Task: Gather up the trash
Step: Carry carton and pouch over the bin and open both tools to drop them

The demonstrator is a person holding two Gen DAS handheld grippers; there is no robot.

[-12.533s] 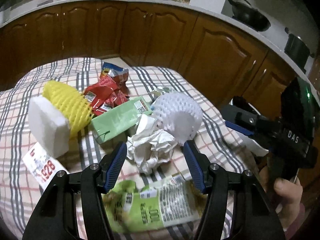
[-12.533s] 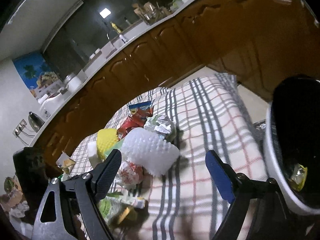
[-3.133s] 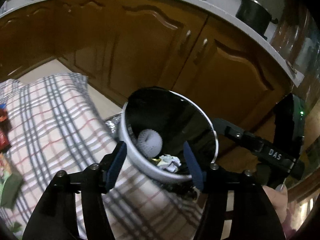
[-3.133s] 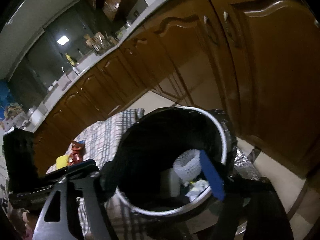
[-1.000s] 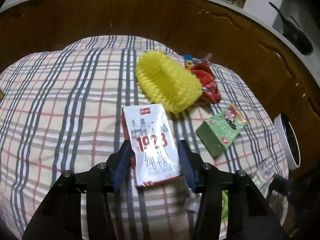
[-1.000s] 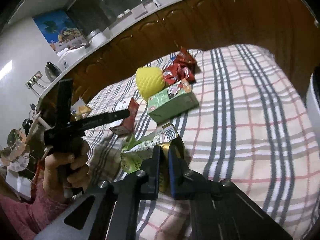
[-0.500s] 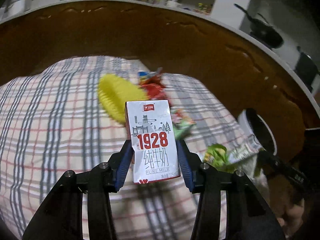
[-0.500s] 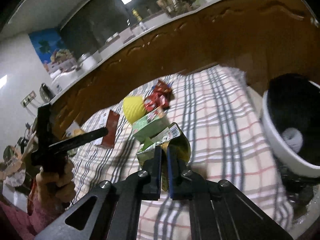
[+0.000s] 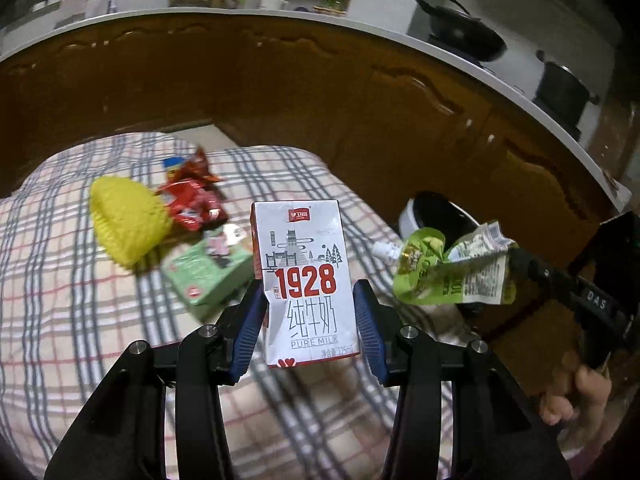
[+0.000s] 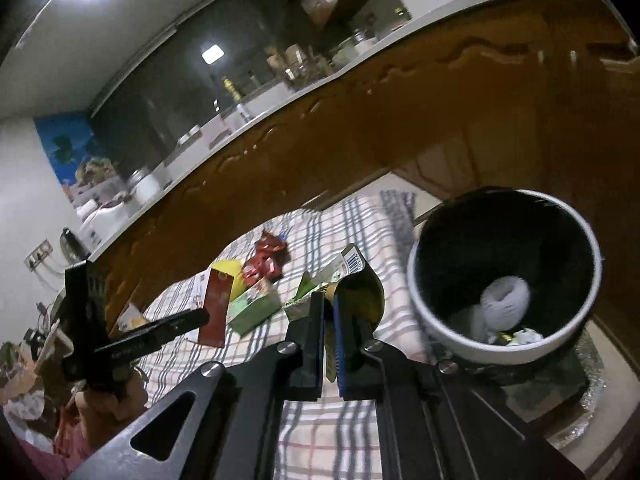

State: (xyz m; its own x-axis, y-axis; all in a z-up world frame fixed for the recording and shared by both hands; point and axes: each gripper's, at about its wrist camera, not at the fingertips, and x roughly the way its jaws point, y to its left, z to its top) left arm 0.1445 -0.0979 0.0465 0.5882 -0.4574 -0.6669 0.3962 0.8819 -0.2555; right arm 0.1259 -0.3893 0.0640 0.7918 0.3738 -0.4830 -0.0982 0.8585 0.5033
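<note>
My left gripper [image 9: 308,312] is shut on a white "1928" milk carton [image 9: 306,276], held upright above the checked cloth [image 9: 60,300]. My right gripper [image 10: 329,320] is shut on a crumpled green pouch [image 10: 348,268], close to the left of the white trash bin [image 10: 500,354]. The left wrist view shows that pouch [image 9: 452,268] hanging in front of the bin [image 9: 412,212]. In the right wrist view the left gripper [image 10: 200,318] and its carton [image 10: 216,308] are further left. A white foam net [image 10: 504,304] and scraps lie inside the black-lined bin.
On the cloth lie a yellow foam net [image 9: 124,220], red wrappers [image 9: 188,200] and a green carton [image 9: 208,268]. Brown cabinets [image 9: 360,100] curve behind the table and bin. A hand [image 9: 572,396] grips the right tool's handle.
Both grippers have risen and swung toward the bin. The milk carton has come up off the cloth in the left jaws, and the pouch has travelled with the right.
</note>
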